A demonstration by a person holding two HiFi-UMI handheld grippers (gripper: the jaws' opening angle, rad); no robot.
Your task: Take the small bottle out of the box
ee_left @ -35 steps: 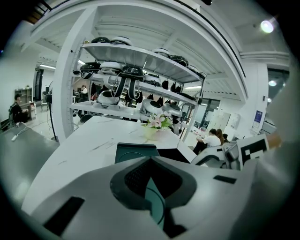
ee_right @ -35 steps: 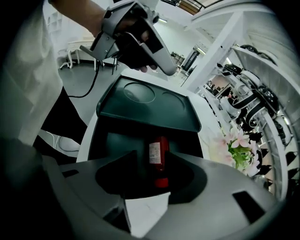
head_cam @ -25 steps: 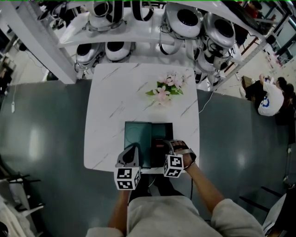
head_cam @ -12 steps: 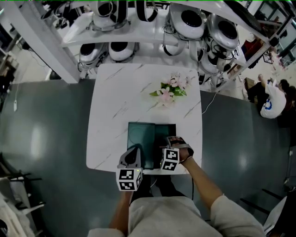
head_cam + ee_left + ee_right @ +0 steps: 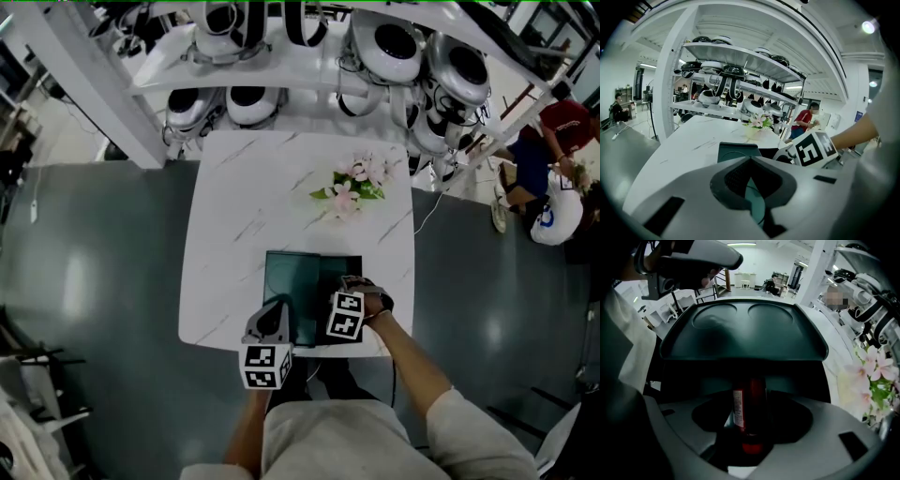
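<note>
An open dark green box lies near the table's front edge, its lid flat to the left. The small dark red bottle stands in the box's dark inside. My right gripper points steeply down into the box. Its jaws have just been closing, and the bottle stands between them with dark gaps on both sides. My left gripper sits at the lid's near left edge. In the left gripper view it is shut on that green edge.
The white marble table carries a bunch of pink flowers at the back right. Behind it stand white shelves with round robot heads. People are on the grey floor at the far right.
My right gripper has sunk further into the box and tipped steeper. The left gripper has kept still. A person in red has come into view at the right.
</note>
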